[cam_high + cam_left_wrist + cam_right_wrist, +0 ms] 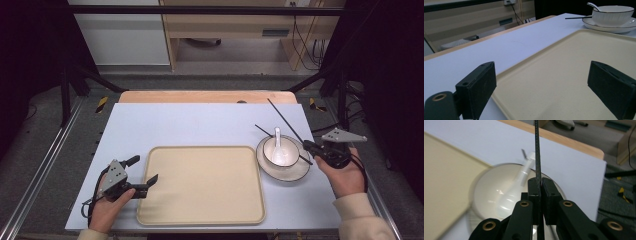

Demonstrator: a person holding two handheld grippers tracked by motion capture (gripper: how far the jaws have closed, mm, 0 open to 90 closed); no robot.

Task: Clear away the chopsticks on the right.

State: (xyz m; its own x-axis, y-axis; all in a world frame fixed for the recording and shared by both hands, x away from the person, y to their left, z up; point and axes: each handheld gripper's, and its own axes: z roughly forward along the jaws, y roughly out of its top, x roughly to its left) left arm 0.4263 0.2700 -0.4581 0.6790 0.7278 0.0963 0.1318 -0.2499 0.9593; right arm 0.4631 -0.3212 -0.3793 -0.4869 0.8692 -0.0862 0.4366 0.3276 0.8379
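A white bowl with a white spoon in it stands on a dark-rimmed plate at the right of the table. My right gripper is just right of the bowl, shut on a black chopstick that slants up and away to the far left. In the right gripper view the chopstick is pinched between the closed pads above the bowl. A second chopstick lies across the plate behind the bowl. My left gripper stands open at the left edge of the cream tray, nothing between its jaws.
In the left gripper view, the tray reaches toward the bowl and plate. The pale table ends in a wooden strip at the back. Dark frame rails run along both sides.
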